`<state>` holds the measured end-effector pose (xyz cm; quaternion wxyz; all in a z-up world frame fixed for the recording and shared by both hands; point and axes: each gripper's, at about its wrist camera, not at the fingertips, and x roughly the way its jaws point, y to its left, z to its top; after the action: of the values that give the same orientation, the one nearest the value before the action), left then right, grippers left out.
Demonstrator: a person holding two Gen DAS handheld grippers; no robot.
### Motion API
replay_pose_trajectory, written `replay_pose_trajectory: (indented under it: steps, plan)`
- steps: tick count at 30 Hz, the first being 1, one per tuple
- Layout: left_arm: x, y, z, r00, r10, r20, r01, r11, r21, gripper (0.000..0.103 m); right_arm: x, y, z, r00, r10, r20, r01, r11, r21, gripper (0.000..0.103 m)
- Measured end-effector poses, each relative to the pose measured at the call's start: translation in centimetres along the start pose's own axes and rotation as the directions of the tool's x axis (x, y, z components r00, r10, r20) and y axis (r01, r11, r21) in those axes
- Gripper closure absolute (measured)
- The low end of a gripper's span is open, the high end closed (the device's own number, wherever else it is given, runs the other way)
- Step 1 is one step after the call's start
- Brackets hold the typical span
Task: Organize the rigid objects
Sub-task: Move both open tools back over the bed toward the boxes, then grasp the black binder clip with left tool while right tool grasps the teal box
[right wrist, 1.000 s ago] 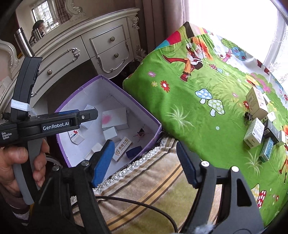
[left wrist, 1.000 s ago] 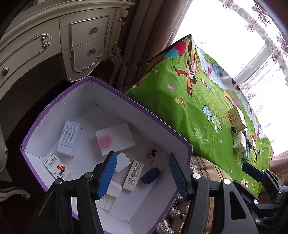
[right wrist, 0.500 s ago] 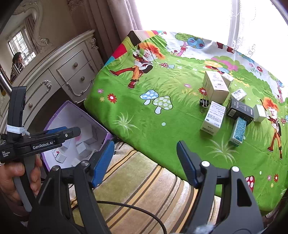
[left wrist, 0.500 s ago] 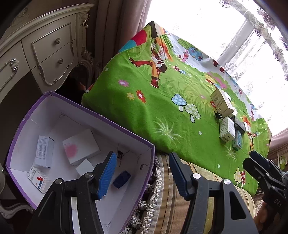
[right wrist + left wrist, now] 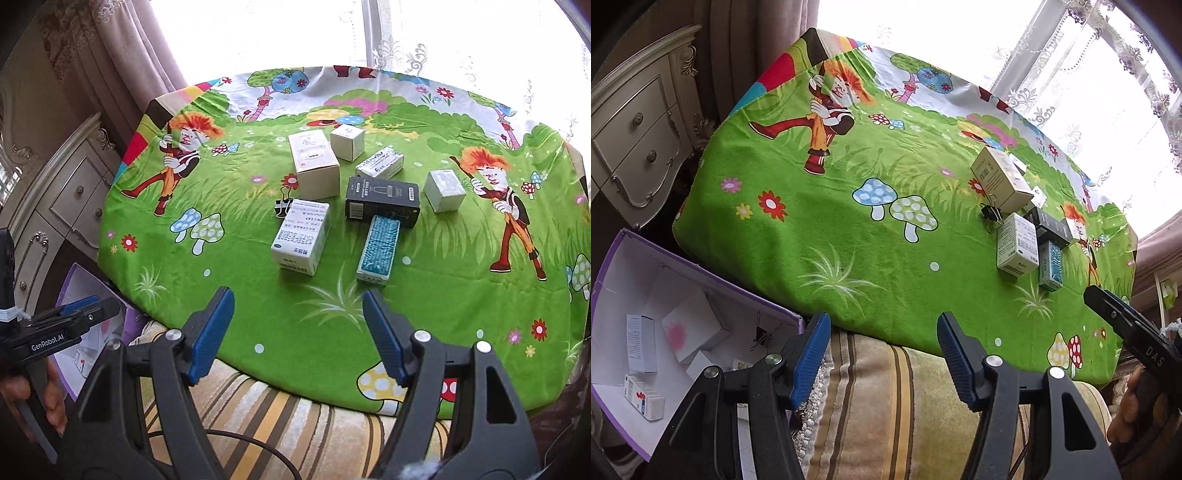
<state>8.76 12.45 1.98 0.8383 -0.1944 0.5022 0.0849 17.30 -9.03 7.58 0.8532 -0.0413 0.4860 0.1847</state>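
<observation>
Gaping left gripper [image 5: 882, 350], right gripper [image 5: 297, 328], both empty

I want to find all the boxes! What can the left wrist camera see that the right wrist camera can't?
Only the left wrist view looks down into the purple box, showing a pink-stained white box and a binder clip inside. Only the right wrist view clearly shows the small white cube box and the grey-white box. Both show the green cloth, the black box, the teal box and the open left gripper.
</observation>
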Motion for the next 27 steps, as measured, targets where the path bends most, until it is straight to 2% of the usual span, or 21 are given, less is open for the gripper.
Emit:
replay_pose_trajectory:
  steps: [11, 21, 27]
  plan:
    - [2.8, -3.9, 1.9, 0.999, -0.025, -0.025, 0.026, 0.997, 0.069, 0.042, 2.5, -4.2, 0.7, 0.995, -0.101, -0.022, 0.102, 0.990, 0.099, 0.028]
    - [5.5, -7.5, 5.0, 0.996, -0.083, -0.025, 0.086, 0.985, 0.152, 0.042, 5.8, -5.7, 1.6, 0.988, -0.142, -0.059, 0.147, 0.984, 0.101, 0.028]
    - [7.5, -8.9, 7.3, 0.990, -0.134, -0.043, 0.139, 0.980, 0.142, 0.043, 7.3, -6.1, 2.0, 0.986, -0.153, -0.069, 0.159, 0.983, 0.088, 0.028]
